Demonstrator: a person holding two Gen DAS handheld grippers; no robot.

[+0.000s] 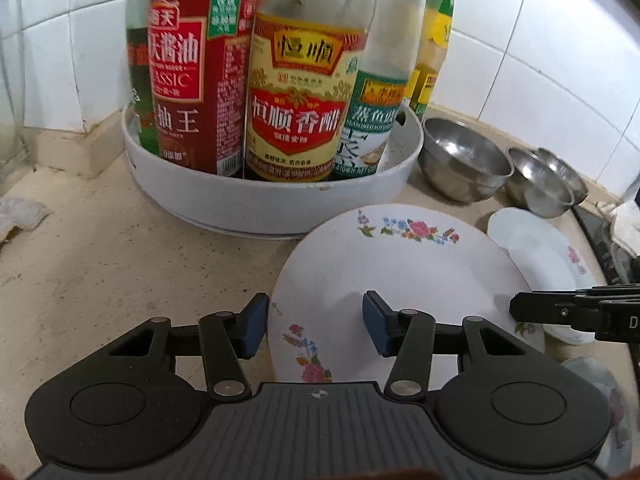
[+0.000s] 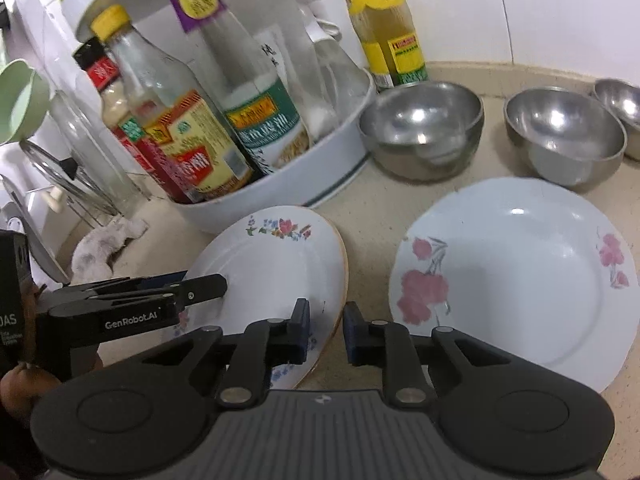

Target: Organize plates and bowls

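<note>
Straddling the rim of the multicolour-flower plate (image 2: pixel 276 264) from both sides: right gripper (image 2: pixel 326 332) has jaws set narrow across the plate's edge farthest from the condiment tray (image 2: pixel 280 196), one pad over the face, one outside the gold rim; can't confirm the pads are biting yet, a gap shows on both sides. Left gripper (image 1: pixel 316 328) sits on the opposite rim with jaws wide, one pad off the plate over the surface (image 1: pixel 120 264), one above the plate face. Not holding anything.

Plate looks tipped in the right wrist view, tray-side edge low, near edge raised. My read: a flat plate gives the jaws no purchase, so one edge is levered up for a rim pinch, and the left unit steadies the far side against sliding.

Landmark = condiment tray, full of sauce bottles (image 1: pixel 292 108). Flower plate is just beside it on the front. Pink-flower plate (image 2: pixel 516 276) lies flat further along, apart from the first plate. Three steel bowls (image 2: pixel 420 128) sit in a row beside the tray along the tiled wall, unstacked.

Judgement: nothing grouped yet. Likely goal is plate onto plate, bowls nested. Risk: glazed rim slipping from a narrow pinch, or clipping the tray on the lift.
</note>
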